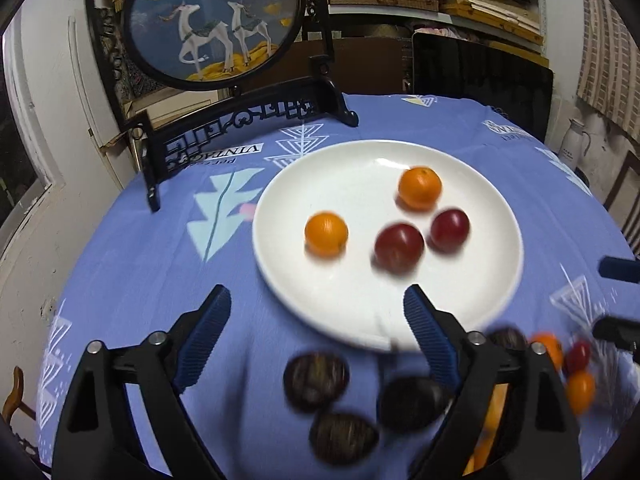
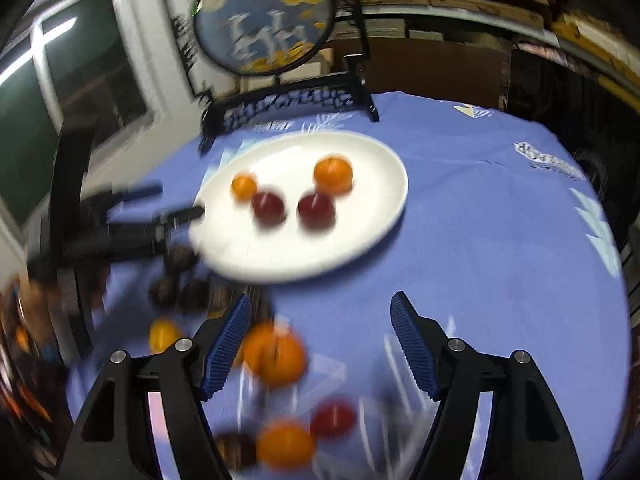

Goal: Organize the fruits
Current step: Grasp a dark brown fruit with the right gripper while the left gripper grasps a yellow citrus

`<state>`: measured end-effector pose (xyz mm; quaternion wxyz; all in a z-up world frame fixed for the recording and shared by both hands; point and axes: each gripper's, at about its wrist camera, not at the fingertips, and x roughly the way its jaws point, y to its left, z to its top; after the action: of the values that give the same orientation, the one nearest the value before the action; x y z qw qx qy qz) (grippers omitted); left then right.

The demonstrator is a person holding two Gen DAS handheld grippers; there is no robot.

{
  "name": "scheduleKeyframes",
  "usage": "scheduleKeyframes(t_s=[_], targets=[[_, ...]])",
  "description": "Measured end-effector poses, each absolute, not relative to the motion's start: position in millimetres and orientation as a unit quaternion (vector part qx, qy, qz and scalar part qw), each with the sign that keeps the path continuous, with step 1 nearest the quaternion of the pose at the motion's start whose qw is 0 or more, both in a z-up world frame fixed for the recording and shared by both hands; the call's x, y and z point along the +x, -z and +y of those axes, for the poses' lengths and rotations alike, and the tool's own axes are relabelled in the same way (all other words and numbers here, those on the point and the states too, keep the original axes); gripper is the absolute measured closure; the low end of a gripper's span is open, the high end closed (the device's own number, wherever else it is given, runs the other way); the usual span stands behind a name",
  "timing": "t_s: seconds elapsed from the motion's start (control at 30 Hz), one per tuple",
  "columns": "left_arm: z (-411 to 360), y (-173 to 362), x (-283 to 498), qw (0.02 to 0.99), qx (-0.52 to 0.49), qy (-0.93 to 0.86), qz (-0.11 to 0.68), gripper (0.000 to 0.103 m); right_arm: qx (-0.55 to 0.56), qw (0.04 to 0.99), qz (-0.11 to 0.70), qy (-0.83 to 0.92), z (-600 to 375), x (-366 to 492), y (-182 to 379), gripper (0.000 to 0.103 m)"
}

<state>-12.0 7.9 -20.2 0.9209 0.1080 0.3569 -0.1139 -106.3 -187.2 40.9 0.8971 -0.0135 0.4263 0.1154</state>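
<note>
left claw (image 1: 316, 308): spread wide, grips nothing, touches nothing
right claw (image 2: 320, 314): released, empty
plate (image 1: 360, 168): ahead of both claws on desk (image 1: 140, 260), carrying two oranges (image 1: 326, 233) and two red fruits (image 1: 399, 247)
loose fruit (image 2: 276, 354): below right claw, blurred

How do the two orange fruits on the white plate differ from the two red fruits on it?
The orange fruits are orange, the red fruits dark red. The orange fruits lie apart; the red fruits sit close together. All four are round and lie on the white plate.
</note>
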Motion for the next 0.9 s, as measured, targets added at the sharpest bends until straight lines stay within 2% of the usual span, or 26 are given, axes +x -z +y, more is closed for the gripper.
scheduleKeyframes(t_s=[0.17,0.27,0.4,0.53,0.57,0.6,0.83,0.9], targets=[[16.4,18.3,-53.0,0.920,0.130,0.129,0.348,0.015,-0.069,0.890,0.427,-0.144,-167.2,-173.8,-31.7,0.030],[19.7,17.9,-73.3,0.918,0.144,0.139,0.342,0.015,-0.061,0.874,0.451,-0.168,-158.9,-191.0,-19.2,0.042],[26.7,21.2,-97.7,0.912,0.155,0.158,0.347,0.014,-0.062,0.861,0.471,-0.184,-146.2,-190.6,-5.0,0.052],[26.7,34.3,-114.0,0.899,0.178,0.172,0.362,0.014,-0.057,0.855,0.482,-0.183,-138.3,-175.3,5.3,0.054],[24.3,40.4,-116.7,0.893,0.188,0.176,0.369,0.014,-0.057,0.855,0.483,-0.181,-136.8,-170.5,7.5,0.057],[22.8,44.0,-117.7,0.889,0.194,0.179,0.374,0.014,-0.057,0.854,0.485,-0.181,-135.6,-167.7,9.3,0.065],[1.3,65.1,-113.8,0.873,0.222,0.215,0.377,0.014,-0.051,0.859,0.474,-0.185,-143.8,-174.3,-0.7,0.066],[-5.5,70.7,-108.5,0.870,0.230,0.222,0.375,0.019,-0.040,0.861,0.473,-0.185,-150.4,-177.0,-4.6,0.066]])
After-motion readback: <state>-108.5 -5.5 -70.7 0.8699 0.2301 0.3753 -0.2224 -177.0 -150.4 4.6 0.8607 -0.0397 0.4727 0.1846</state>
